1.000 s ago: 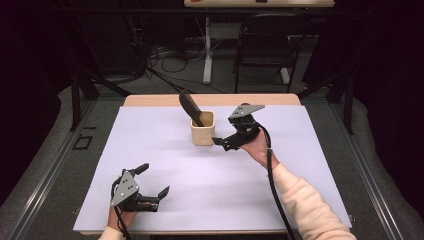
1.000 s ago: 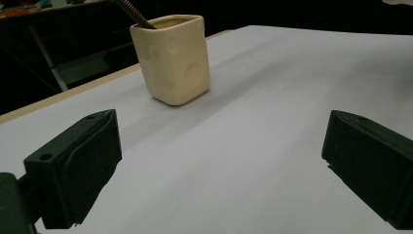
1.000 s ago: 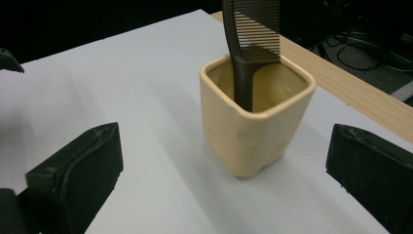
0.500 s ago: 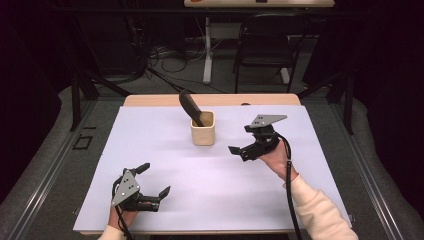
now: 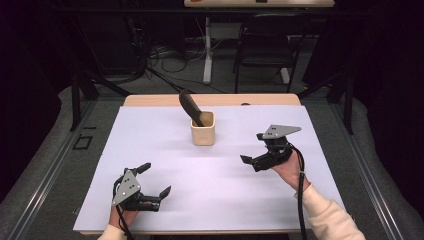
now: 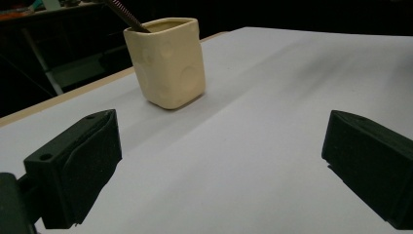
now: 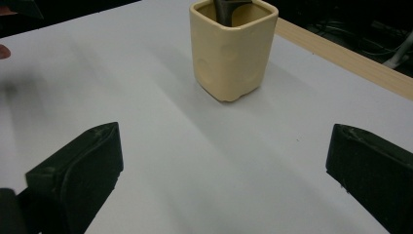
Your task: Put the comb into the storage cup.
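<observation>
Cup: small cream square ceramic cup [image 5: 203, 134] stands upright at the far middle of the white table cover [image 5: 150, 150].
Utensil: dark plastic-looking utensil [image 5: 190, 106] leans out of it toward the far left.
Left gripper [image 5: 153, 186]: near left, jaws wide, empty.
Right gripper [image 5: 251, 160]: right of the cup, well apart, jaws wide, empty.
Handling: cup probably rigid, glazed, slippery, breakable; grip 2 opposite flat walls. Utensil likely light, stiff; pinch its upper handle.
</observation>
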Motion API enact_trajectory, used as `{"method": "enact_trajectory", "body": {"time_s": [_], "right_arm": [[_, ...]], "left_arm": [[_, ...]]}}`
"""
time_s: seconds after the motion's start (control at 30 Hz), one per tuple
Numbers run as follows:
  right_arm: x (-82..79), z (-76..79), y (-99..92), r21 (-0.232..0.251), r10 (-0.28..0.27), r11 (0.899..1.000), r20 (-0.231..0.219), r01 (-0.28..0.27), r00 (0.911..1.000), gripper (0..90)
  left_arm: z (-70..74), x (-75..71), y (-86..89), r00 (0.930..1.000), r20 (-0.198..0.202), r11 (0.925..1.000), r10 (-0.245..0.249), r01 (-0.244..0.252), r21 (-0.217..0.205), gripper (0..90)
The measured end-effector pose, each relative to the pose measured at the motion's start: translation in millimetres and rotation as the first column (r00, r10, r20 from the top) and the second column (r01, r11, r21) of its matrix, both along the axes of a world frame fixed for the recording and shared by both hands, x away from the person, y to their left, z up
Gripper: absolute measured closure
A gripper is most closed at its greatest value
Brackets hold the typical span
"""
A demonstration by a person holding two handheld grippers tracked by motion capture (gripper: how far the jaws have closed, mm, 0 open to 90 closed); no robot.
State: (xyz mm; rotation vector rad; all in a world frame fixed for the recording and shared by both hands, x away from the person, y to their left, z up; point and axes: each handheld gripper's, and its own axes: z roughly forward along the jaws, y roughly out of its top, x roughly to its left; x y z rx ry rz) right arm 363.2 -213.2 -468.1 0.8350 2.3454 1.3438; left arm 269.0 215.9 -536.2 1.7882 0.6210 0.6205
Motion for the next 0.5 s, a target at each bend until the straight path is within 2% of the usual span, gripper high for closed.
{"method": "enact_trajectory", "body": {"time_s": [0.5], "right_arm": [[-31.7,-16.7,-27.5,-0.028,-0.021,0.999,0.022,0.021,0.9995,0.0]], "left_arm": [[-0.1,0.2,0.0,1.0000,0.000,1.0000,-0.001,0.001,0.003,1.1]]}}
